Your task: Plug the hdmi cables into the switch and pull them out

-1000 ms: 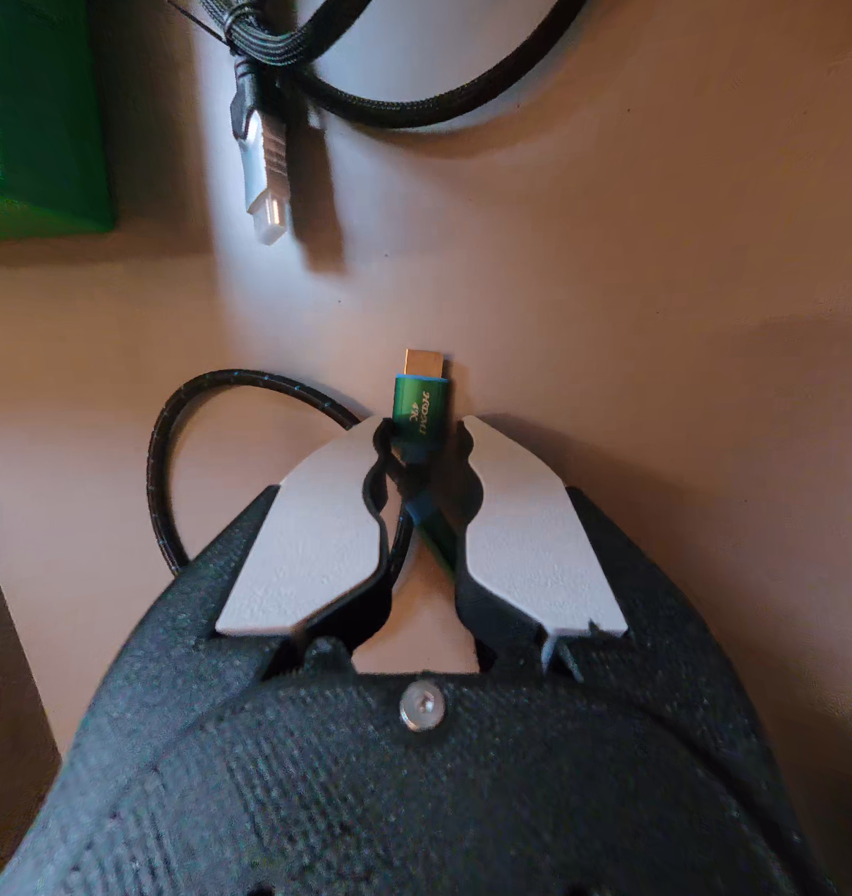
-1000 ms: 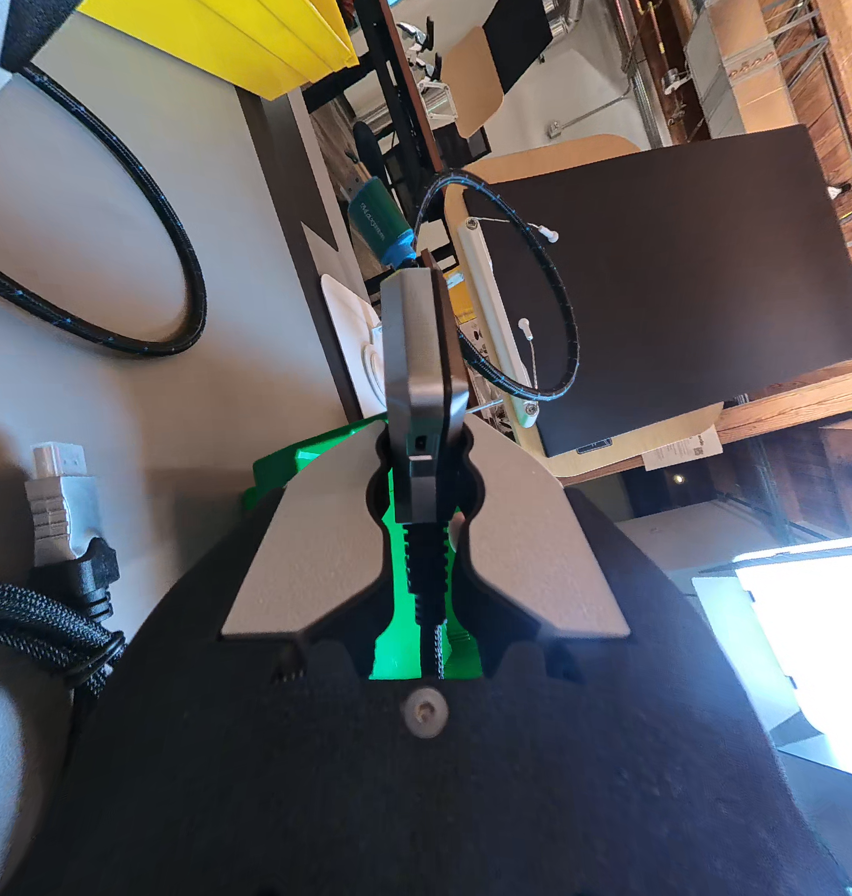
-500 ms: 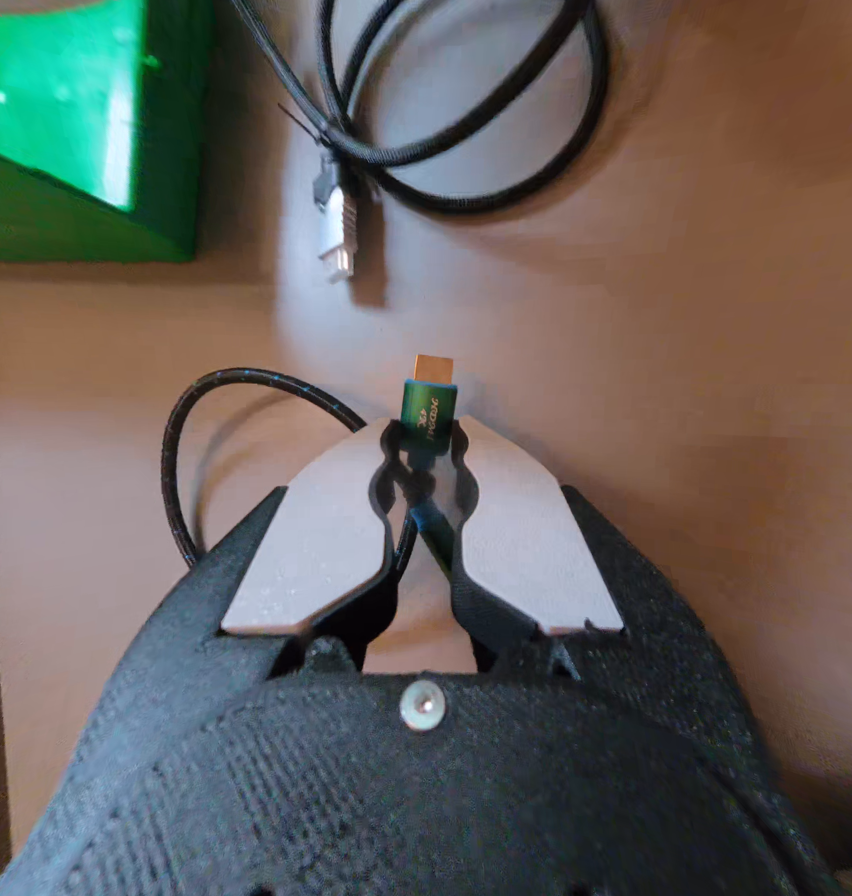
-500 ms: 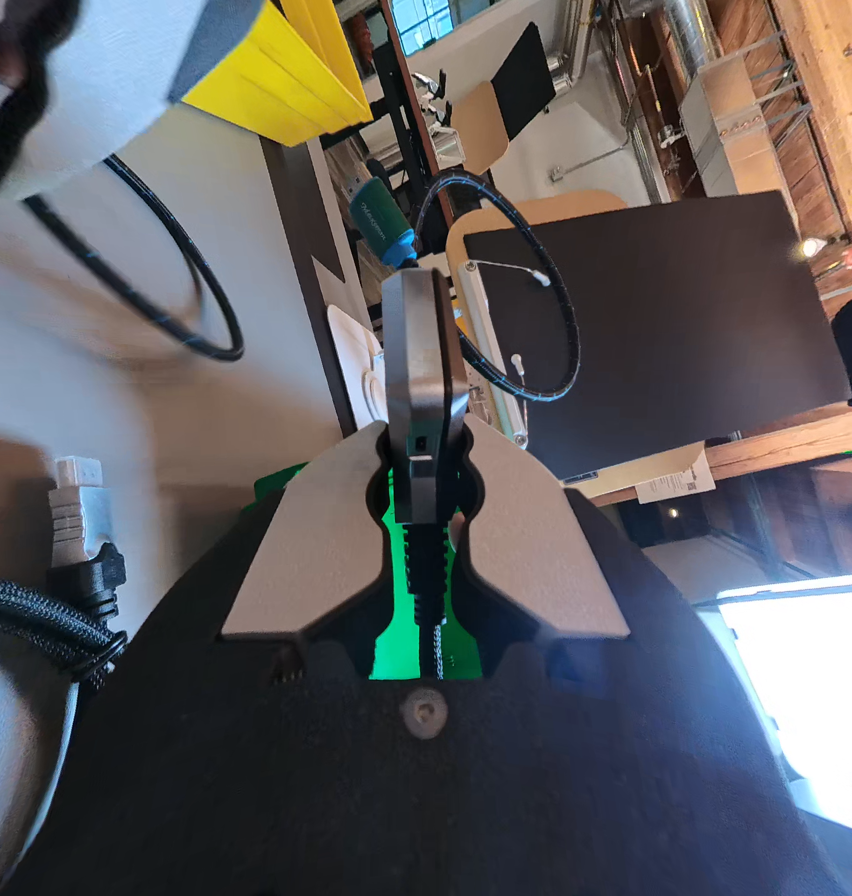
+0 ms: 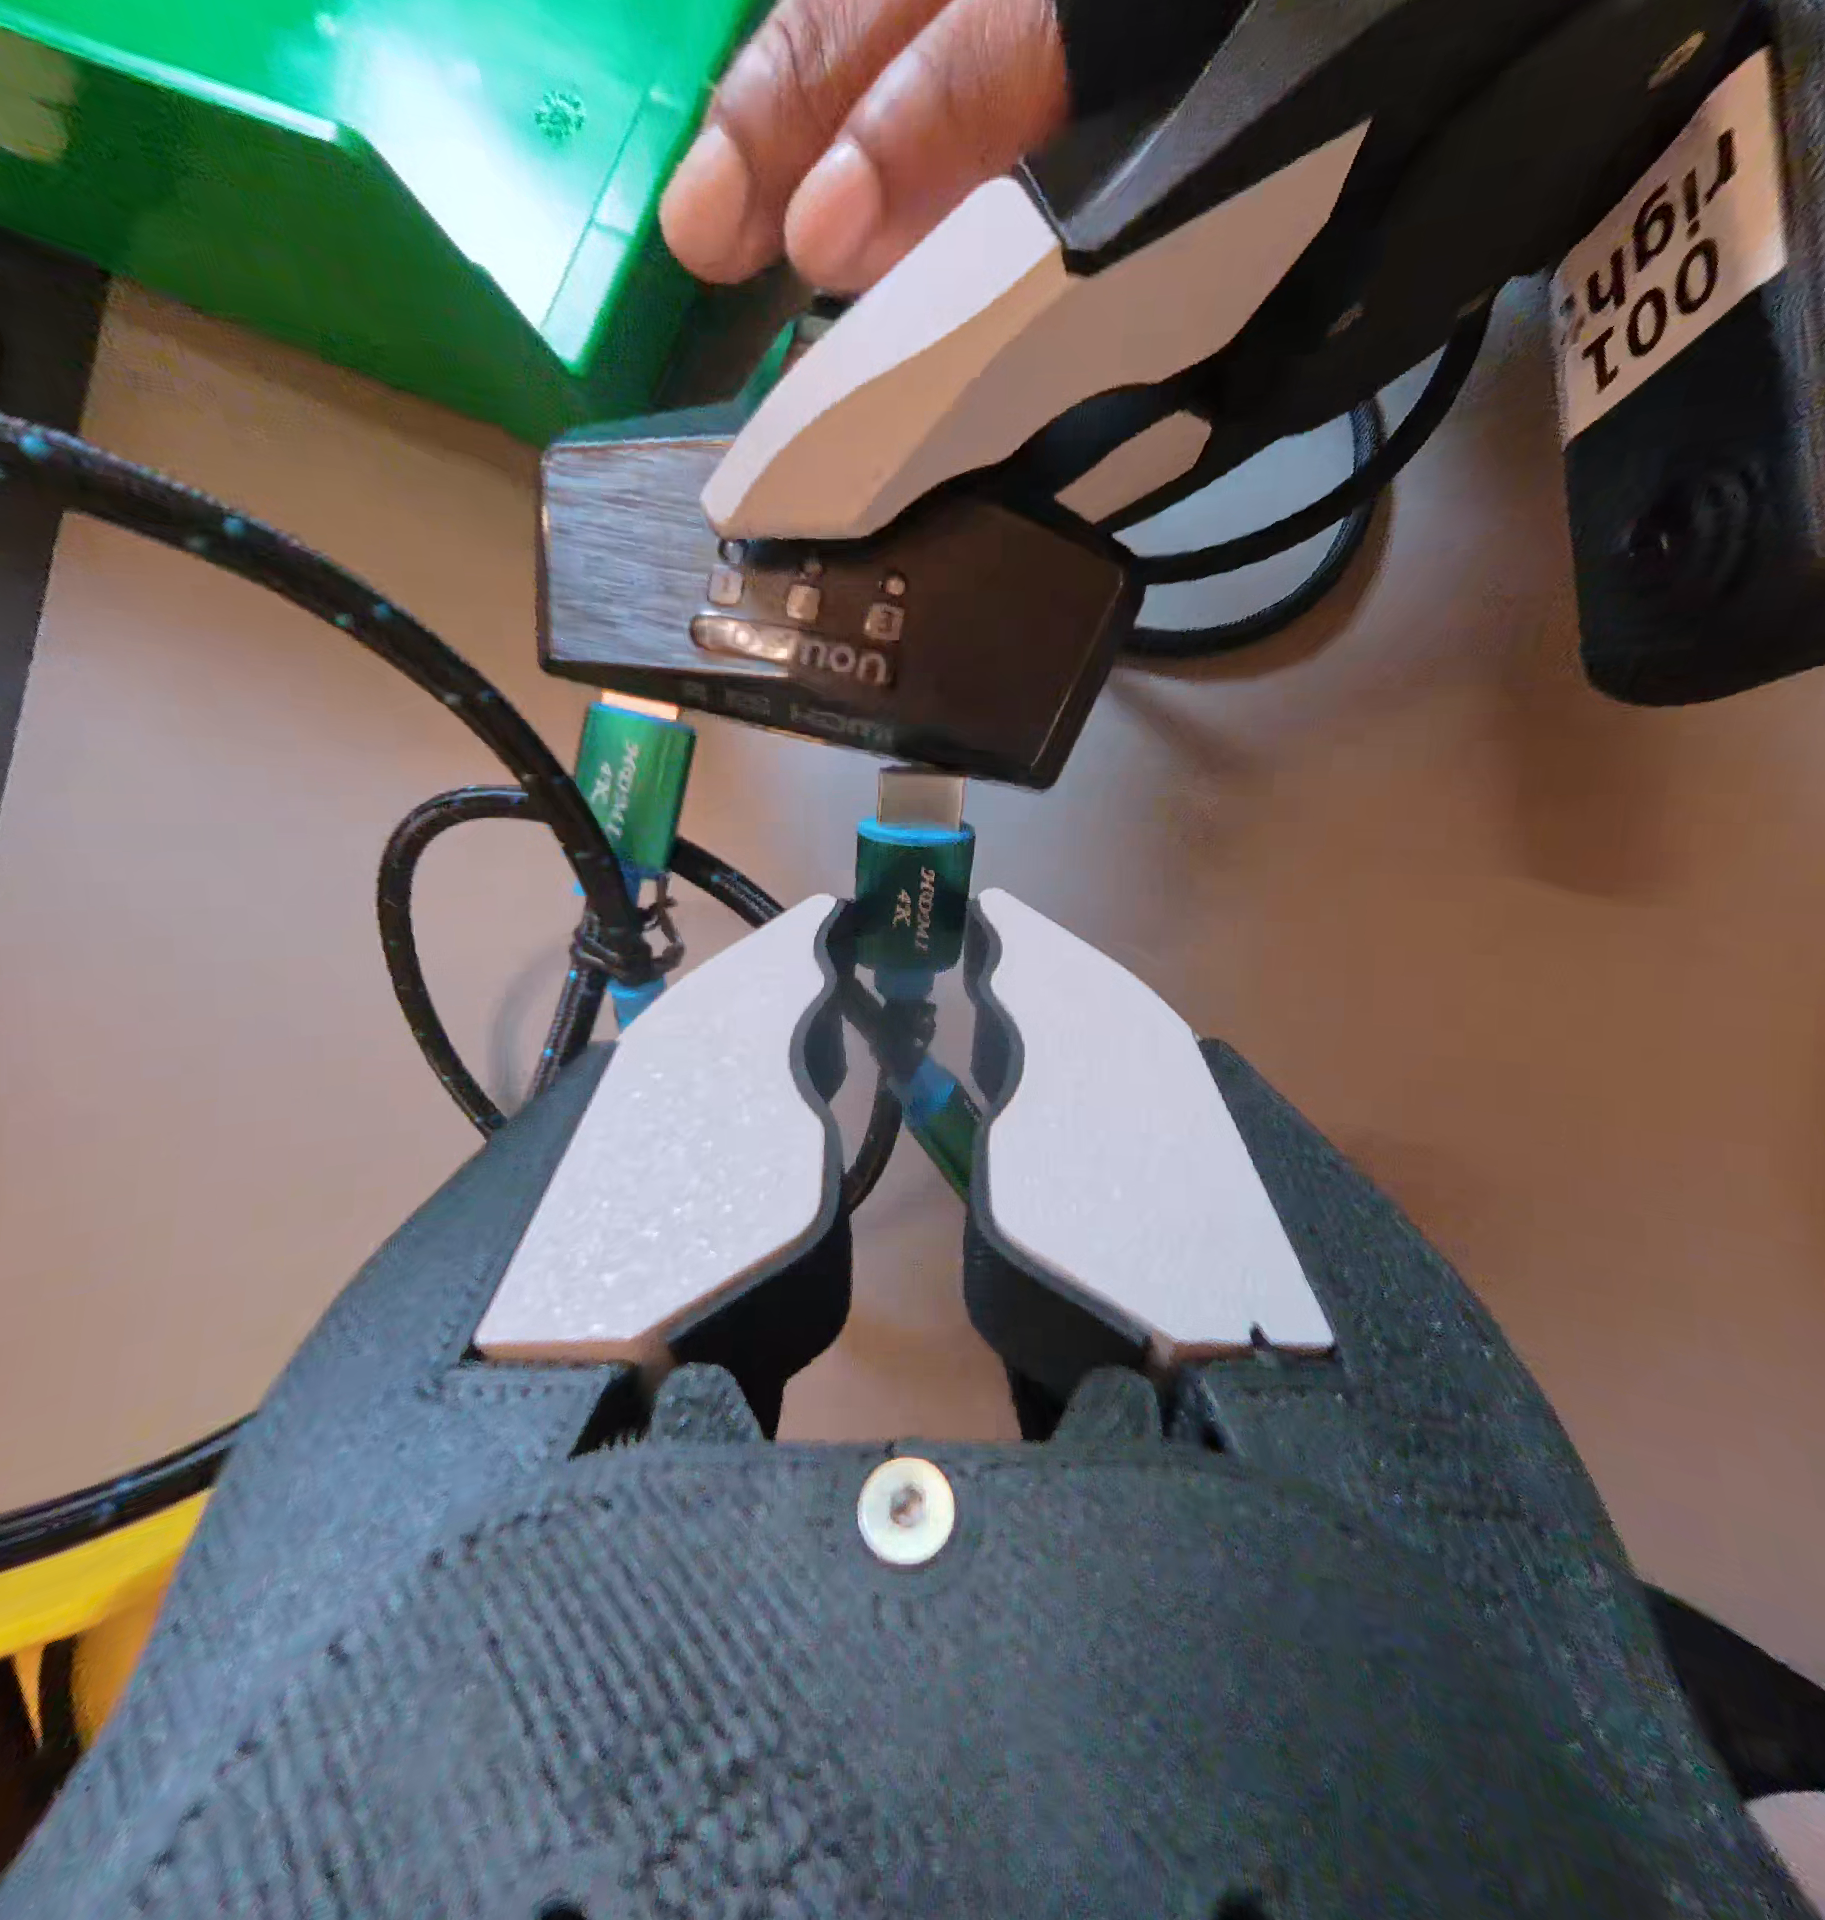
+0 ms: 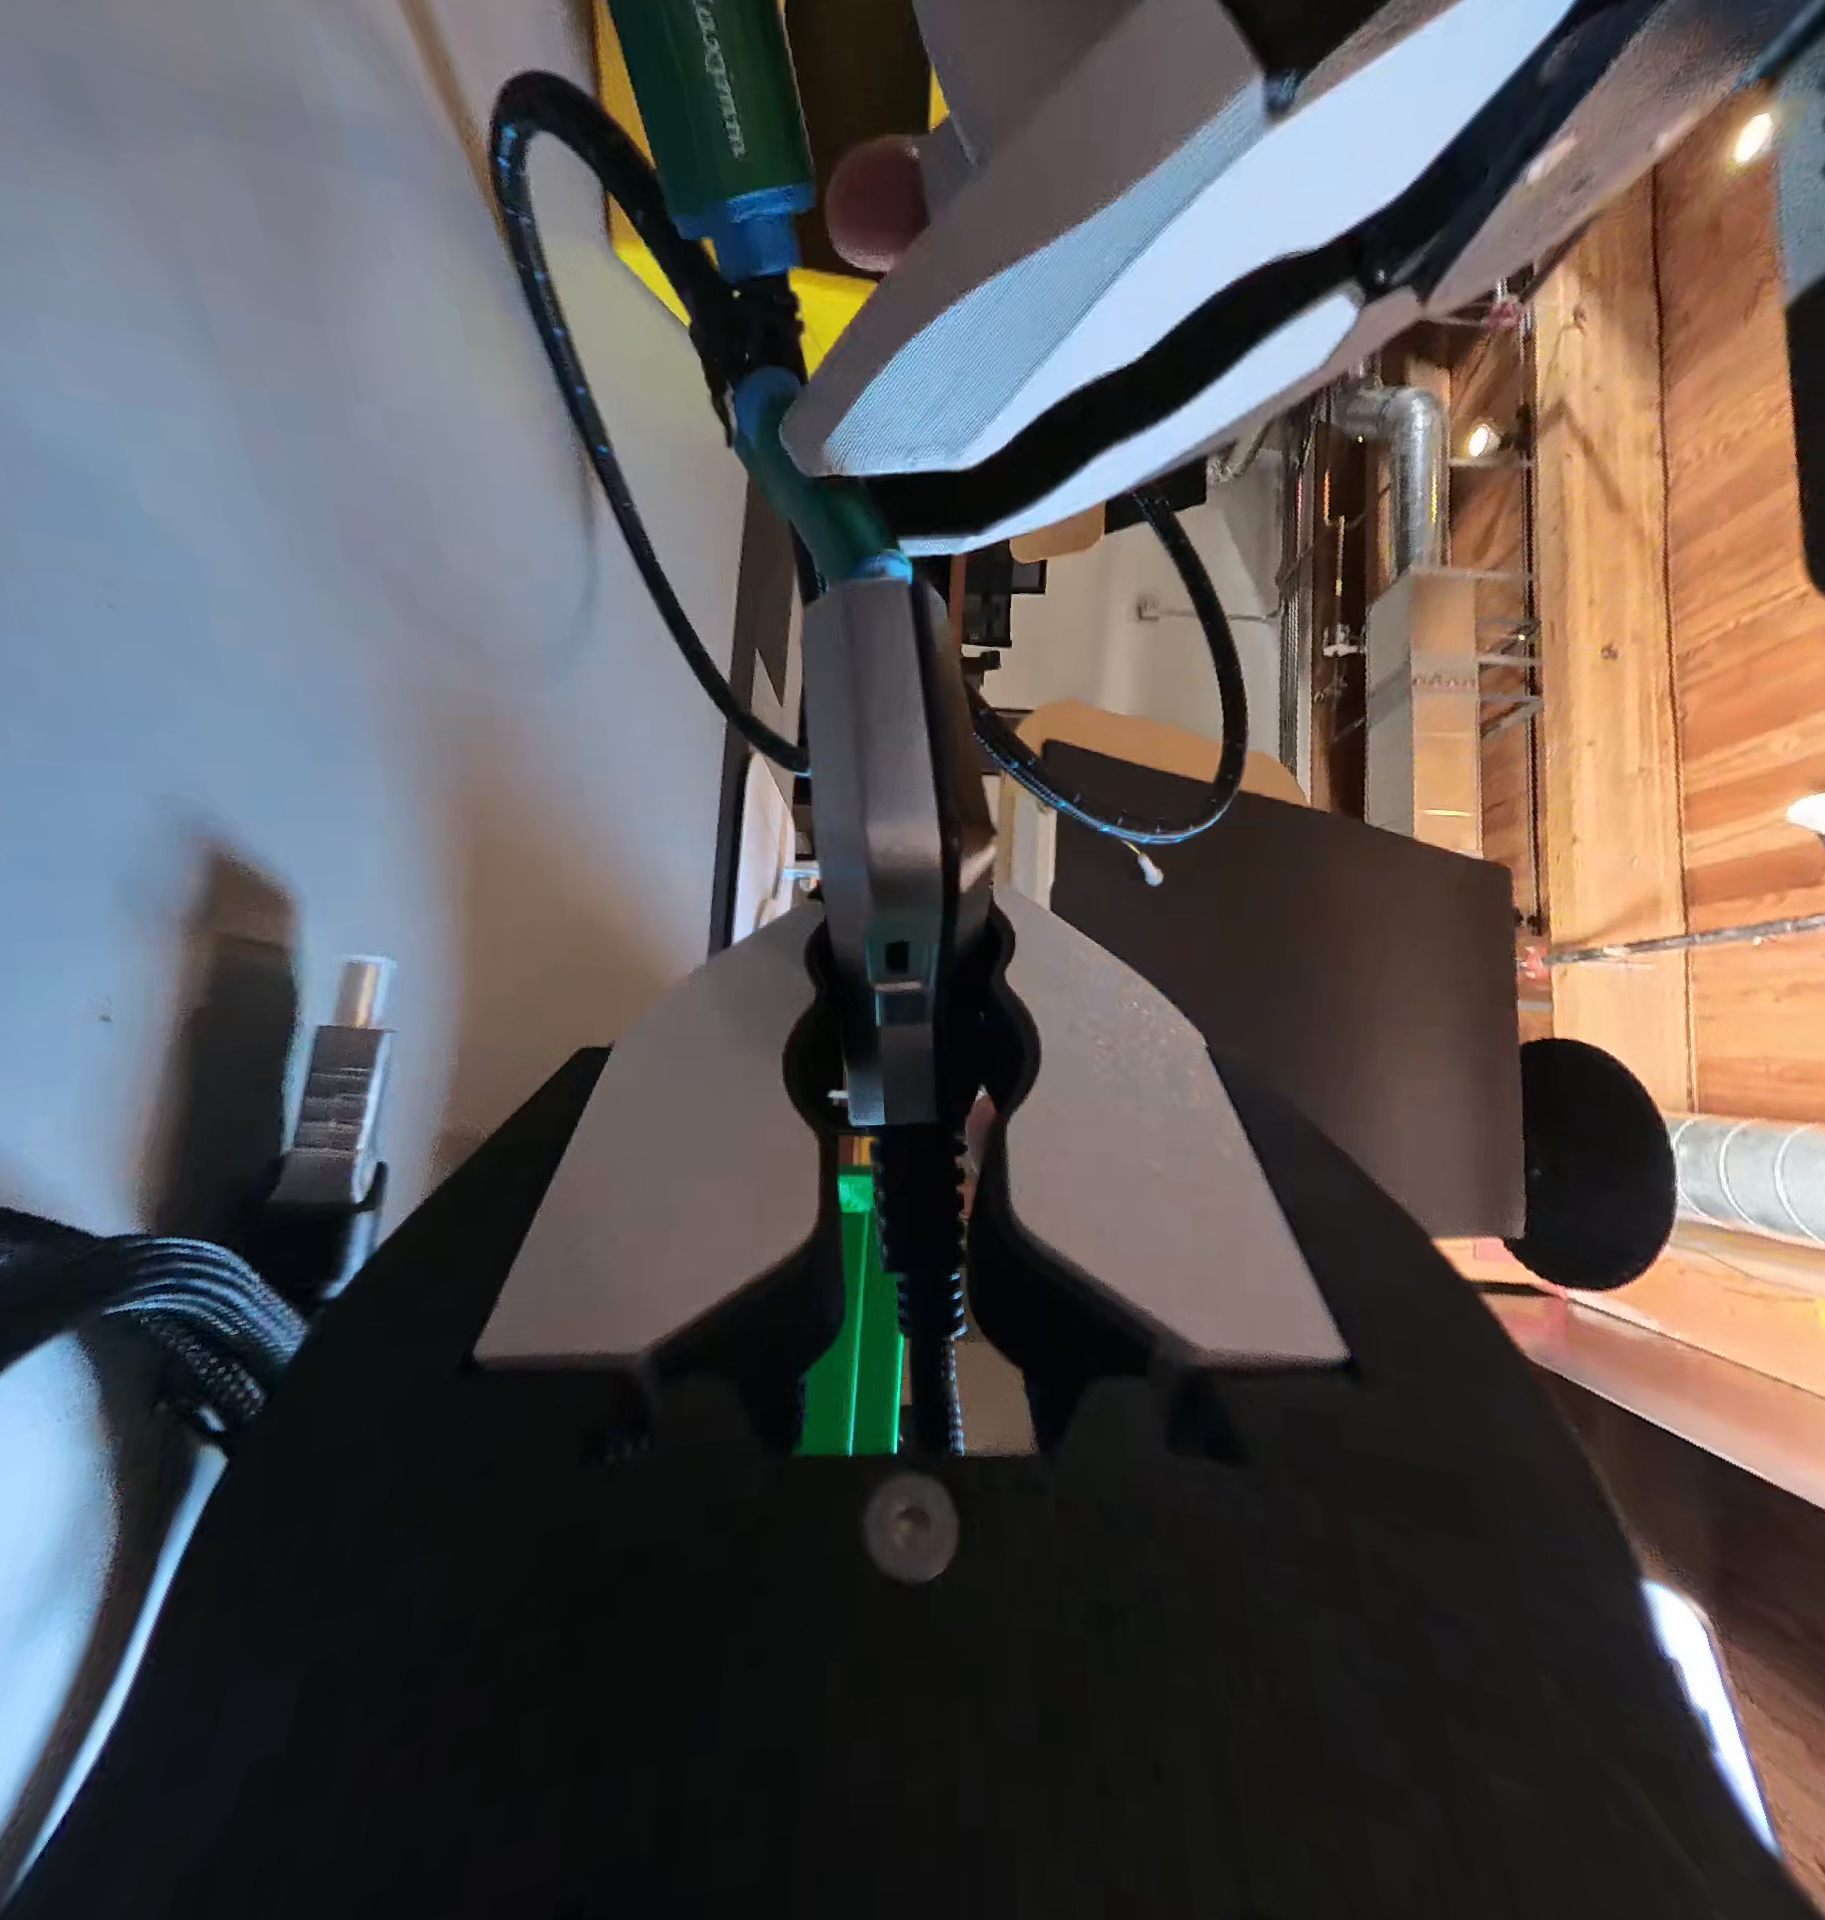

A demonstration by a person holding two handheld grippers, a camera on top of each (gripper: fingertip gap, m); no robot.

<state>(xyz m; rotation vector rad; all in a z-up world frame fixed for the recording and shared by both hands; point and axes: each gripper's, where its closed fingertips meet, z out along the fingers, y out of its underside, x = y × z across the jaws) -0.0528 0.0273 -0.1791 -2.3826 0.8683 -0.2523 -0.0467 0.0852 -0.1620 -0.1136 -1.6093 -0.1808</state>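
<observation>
Plainly, the widest free room is given by the tan table (image 5: 1407, 1039), bare to the right of the HDMI switch (image 5: 825, 613), while the green bin (image 5: 264, 156) crowds in just behind the switch and a yellow bin (image 5: 46, 1621) sits at the near left corner. The switch, a small rigid black box judged light, is held above the table in the right claw (image 6: 908, 997), whose jaws are closed on its cable end; its port face is turned toward the left claw (image 5: 903, 935). One green plug (image 5: 638, 790) is seen at the switch's left port, though how deeply it is seated cannot be told. The second green HDMI plug (image 5: 910, 894) is pinched at its metal shell by the left claw, its tip just short of the right port. The shell is judged hard and slightly slick; the braided cable (image 5: 264, 582) behind it is stiffish and could tug sideways. The bare connector tip should be spared any skewed force.
</observation>
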